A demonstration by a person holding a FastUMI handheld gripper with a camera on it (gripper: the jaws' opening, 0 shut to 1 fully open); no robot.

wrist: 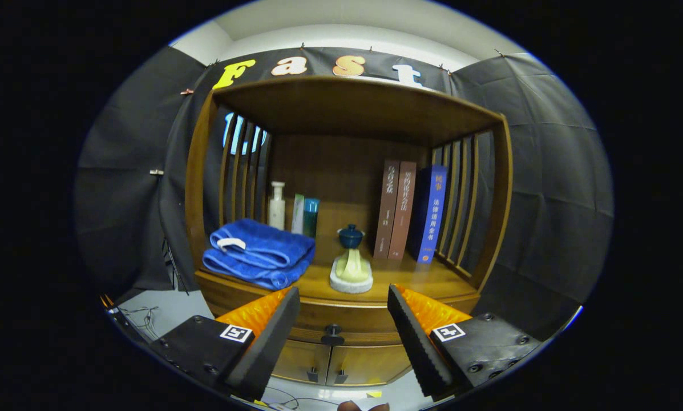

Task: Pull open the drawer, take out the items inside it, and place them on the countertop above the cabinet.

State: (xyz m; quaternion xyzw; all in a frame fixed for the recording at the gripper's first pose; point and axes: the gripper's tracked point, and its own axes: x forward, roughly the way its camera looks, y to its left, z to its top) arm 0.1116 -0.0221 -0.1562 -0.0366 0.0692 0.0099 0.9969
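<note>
A wooden cabinet stands ahead with its countertop (409,279) just beyond my fingers. Below the countertop the drawer front (341,319) is closed, and its small dark knob (333,330) sits between my two fingers. My gripper (344,299) is open, with nothing between its fingers, and hangs a short way in front of the drawer. On the countertop lie a folded blue towel (258,253) to the left and a pale sponge-like item (351,273) in the middle. The drawer's inside is hidden.
A blue lidded pot (351,236) stands behind the sponge-like item. Bottles (277,205) and a teal box (310,217) stand at the back left, three books (409,211) at the back right. Slatted side walls and a wooden top enclose the shelf. Two lower doors (341,362) sit under the drawer.
</note>
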